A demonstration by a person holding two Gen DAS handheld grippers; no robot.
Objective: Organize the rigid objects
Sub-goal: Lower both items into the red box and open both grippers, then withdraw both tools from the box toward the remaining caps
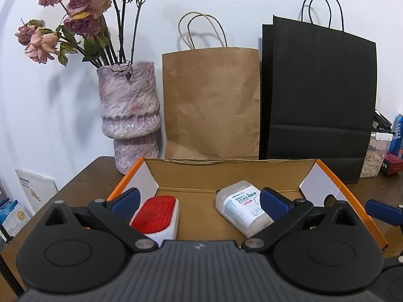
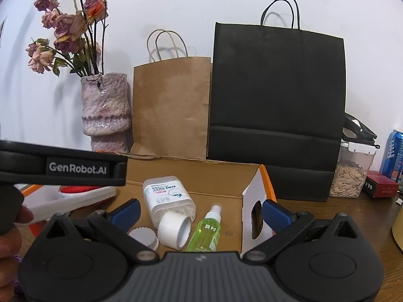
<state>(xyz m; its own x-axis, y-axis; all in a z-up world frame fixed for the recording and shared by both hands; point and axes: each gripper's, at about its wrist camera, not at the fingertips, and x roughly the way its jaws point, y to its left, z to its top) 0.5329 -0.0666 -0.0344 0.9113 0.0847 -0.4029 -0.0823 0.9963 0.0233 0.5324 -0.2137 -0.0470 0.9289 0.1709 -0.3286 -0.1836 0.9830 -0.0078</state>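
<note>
An open cardboard box (image 1: 226, 173) with orange edges lies on the brown table. In it lie a red-and-white scrubber (image 1: 155, 215) and a clear plastic container with a white label (image 1: 243, 205). My left gripper (image 1: 200, 201) is open over the box, empty, its fingers either side of these two. The right wrist view shows the same box (image 2: 262, 188) holding the container (image 2: 167, 197), a white tape roll (image 2: 175, 229), a green spray bottle (image 2: 207, 231) and a white ridged cap (image 2: 144, 236). My right gripper (image 2: 201, 212) is open and empty above them.
A mottled purple vase of dried roses (image 1: 129, 115), a brown paper bag (image 1: 210, 103) and a black paper bag (image 1: 318, 93) stand behind the box. A clear tub of seeds (image 2: 351, 173), a blue can (image 2: 394, 156) and a red box (image 2: 380, 185) stand at right. Books (image 1: 35, 191) lean at left.
</note>
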